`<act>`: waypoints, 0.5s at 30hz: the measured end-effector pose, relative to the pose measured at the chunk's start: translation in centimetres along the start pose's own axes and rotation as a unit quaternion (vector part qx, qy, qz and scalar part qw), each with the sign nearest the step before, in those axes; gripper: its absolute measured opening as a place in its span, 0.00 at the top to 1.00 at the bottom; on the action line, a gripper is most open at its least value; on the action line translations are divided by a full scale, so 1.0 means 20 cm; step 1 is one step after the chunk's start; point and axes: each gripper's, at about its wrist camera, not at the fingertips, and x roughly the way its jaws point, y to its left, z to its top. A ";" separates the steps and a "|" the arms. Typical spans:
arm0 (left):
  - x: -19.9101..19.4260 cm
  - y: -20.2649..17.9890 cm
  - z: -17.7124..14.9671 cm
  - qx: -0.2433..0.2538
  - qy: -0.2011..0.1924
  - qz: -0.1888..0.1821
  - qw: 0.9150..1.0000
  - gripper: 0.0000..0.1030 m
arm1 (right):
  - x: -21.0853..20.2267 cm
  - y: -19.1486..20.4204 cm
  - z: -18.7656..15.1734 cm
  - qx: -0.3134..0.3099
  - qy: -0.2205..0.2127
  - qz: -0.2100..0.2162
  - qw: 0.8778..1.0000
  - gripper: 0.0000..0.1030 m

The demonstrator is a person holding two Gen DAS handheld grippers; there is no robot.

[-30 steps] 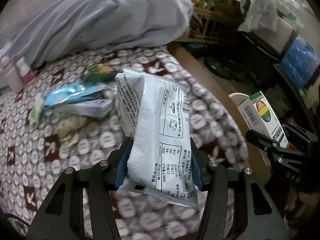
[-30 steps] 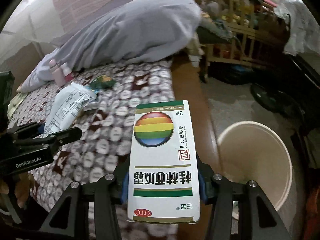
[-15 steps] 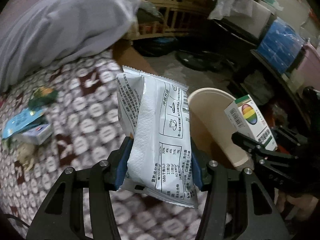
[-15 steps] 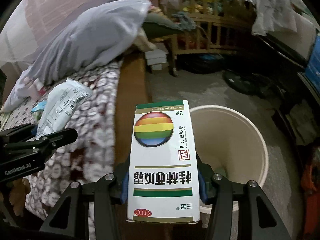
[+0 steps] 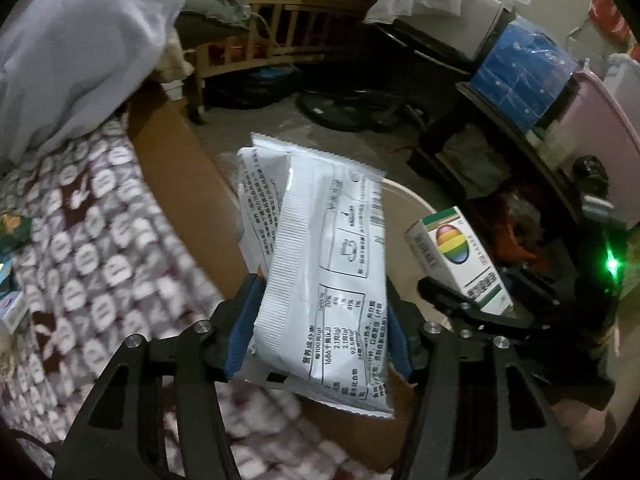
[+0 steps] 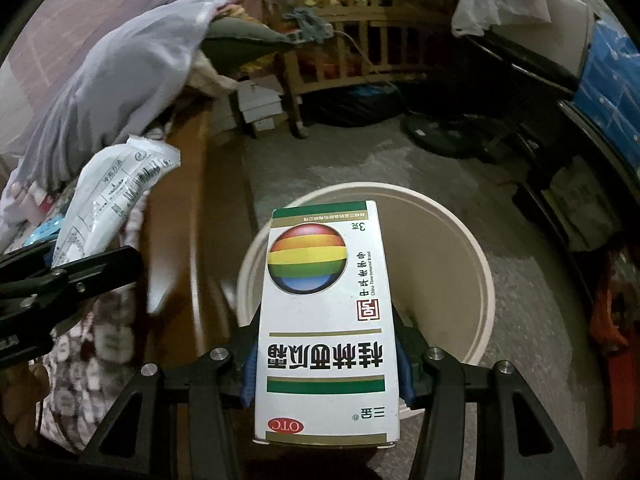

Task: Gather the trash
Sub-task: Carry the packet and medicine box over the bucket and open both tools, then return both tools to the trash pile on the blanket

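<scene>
A cluttered home bedroom. A bed [image 5: 100,240] with a maroon-and-white patterned cover and a heaped grey duvet [image 6: 120,80] stands beside a wooden baby cot [image 6: 360,40]. Stacked storage boxes [image 5: 520,80] line the concrete floor [image 6: 360,152], near a cream waste bin [image 6: 460,280].

The bucket [image 6: 472,264] stands on the floor [image 6: 320,160] beside the bed [image 5: 92,248].

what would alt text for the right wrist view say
The right gripper clamps a white medicine box with a rainbow ball, held over a cream bucket on the floor. At left, the left gripper holds a white snack packet beside a patterned bed.
</scene>
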 end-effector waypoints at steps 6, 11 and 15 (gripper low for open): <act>0.02 -0.03 0.04 -0.016 -0.003 -0.048 0.999 0.38 | 0.03 -0.07 0.00 0.020 0.006 -0.022 1.000 0.51; 0.01 -0.01 0.04 -0.021 -0.005 -0.056 0.998 0.31 | 0.03 -0.10 0.01 0.042 0.001 -0.036 0.998 0.34; -0.01 0.04 0.02 -0.035 -0.003 -0.043 0.998 0.30 | 0.04 -0.08 0.01 0.039 0.008 -0.032 0.999 0.34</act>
